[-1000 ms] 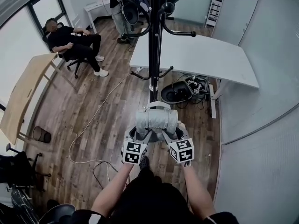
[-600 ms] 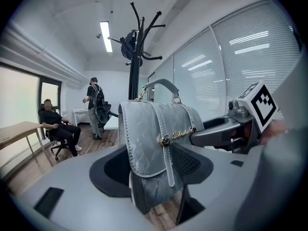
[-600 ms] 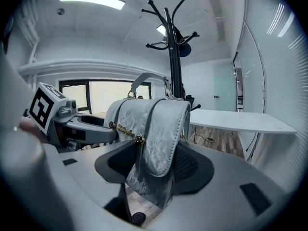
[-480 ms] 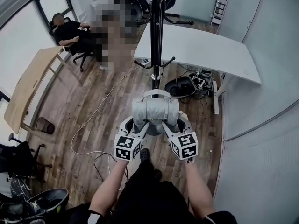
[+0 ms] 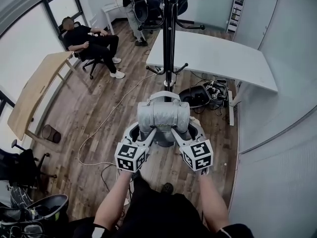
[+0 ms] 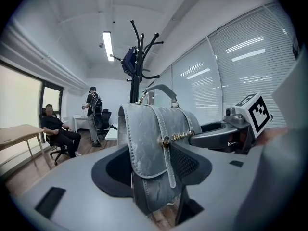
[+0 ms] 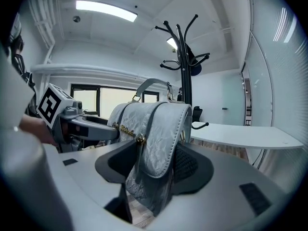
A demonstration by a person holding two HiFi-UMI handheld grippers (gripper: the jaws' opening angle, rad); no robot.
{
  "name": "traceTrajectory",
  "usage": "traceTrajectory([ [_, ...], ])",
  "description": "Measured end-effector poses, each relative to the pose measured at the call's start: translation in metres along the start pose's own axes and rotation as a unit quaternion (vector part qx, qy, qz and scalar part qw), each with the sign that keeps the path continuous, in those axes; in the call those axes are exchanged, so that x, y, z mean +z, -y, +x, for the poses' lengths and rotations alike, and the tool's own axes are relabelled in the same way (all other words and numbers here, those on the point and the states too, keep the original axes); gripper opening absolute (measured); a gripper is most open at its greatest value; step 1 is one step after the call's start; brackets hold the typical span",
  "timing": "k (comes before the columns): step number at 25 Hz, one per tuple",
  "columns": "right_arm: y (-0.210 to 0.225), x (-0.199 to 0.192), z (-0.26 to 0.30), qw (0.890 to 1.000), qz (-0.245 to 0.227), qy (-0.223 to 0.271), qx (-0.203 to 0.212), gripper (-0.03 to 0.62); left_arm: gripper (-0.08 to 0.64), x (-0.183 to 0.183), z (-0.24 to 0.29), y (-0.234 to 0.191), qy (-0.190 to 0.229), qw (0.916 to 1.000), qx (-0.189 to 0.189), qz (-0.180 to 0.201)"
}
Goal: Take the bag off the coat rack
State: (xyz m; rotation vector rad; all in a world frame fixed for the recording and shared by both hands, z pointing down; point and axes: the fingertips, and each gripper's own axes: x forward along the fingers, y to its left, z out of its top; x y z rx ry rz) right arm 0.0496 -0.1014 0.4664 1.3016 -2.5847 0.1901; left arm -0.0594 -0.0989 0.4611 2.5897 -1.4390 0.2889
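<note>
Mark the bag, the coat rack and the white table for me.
bag (image 5: 163, 115), head view, on its grey front flap.
coat rack (image 5: 171, 43), head view, on the black pole.
white table (image 5: 218, 58), head view, on its bare top.

A silver-grey bag (image 5: 163, 115), its surface a crinkled, marbled sheen with matching grey stitching, carries a gold clasp (image 6: 166, 140) and gold lettering. The coat rack (image 5: 170, 38) is black throughout, the backpack (image 6: 129, 60) on it is dark blue, and the floor (image 5: 99, 118) is brown wood-grain planks. A seated person (image 5: 86, 38) wears black with white shoes (image 5: 118, 74), and the counter (image 5: 213, 58) is plain white.
</note>
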Motion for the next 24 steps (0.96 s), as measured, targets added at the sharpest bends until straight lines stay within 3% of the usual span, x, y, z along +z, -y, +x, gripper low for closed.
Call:
traceTrajectory([
  [9, -0.019, 0.026, 0.006, 1.0, -0.012, 0.015, -0.005, 0.233, 0.242, 0.02, -0.018, -0.018, 0.023, 0.9997, -0.002, 0.008],
  [24, -0.024, 0.021, 0.017, 1.0, -0.005, 0.011, -0.016, 0.23, 0.242, 0.014, -0.015, -0.03, 0.016, 0.9998, -0.016, 0.002],
])
